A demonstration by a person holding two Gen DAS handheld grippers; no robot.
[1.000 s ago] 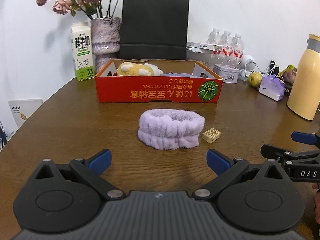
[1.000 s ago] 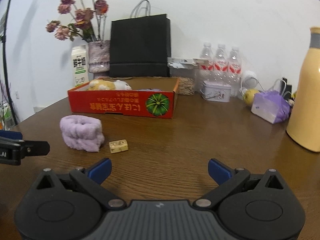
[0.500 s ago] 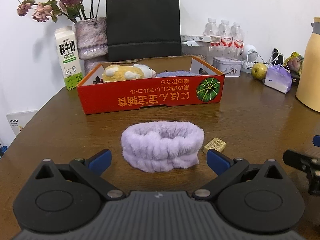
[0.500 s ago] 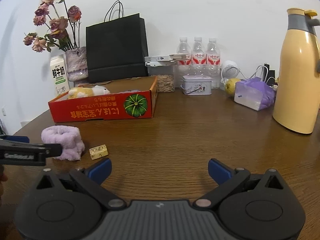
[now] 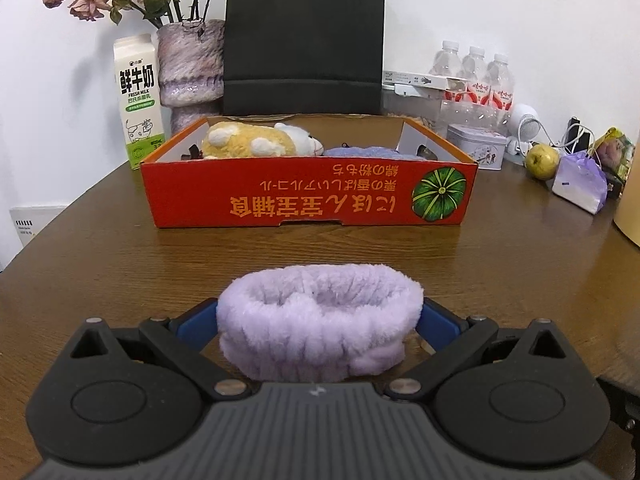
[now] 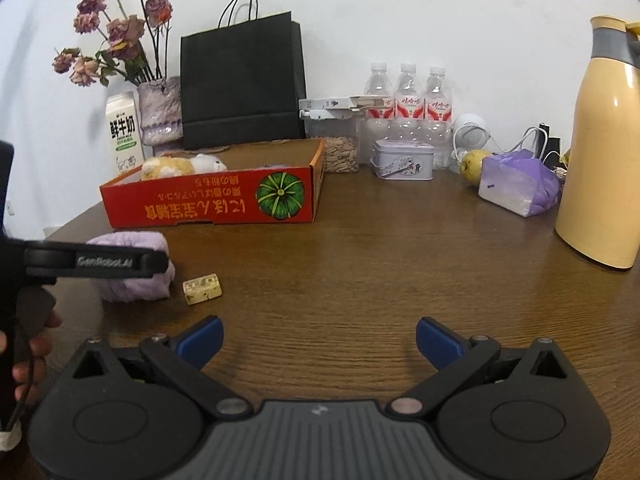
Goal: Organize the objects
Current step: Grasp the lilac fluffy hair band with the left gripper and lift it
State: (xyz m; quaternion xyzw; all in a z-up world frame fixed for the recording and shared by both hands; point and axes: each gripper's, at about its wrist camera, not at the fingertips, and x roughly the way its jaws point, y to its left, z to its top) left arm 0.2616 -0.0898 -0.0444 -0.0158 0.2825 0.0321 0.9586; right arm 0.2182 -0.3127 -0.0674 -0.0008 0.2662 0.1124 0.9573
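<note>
While a plush toy [image 5: 260, 144] sits in the box [image 5: 308, 200], your left gripper [image 5: 318, 320], jaws wide, straddles the headband [image 5: 320, 320], and the right gripper [image 6: 318, 340] is released w/ nothing; the small block [image 6: 202, 289] is left too.

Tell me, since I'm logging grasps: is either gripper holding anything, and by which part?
Nothing is held yet. The open left gripper straddles the purple headband at its two ends; the right gripper is open and empty.

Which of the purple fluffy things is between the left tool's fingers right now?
The lilac headband lying on the table, flanked by the left tool. The other purple cloth lies inside the red box.
</note>
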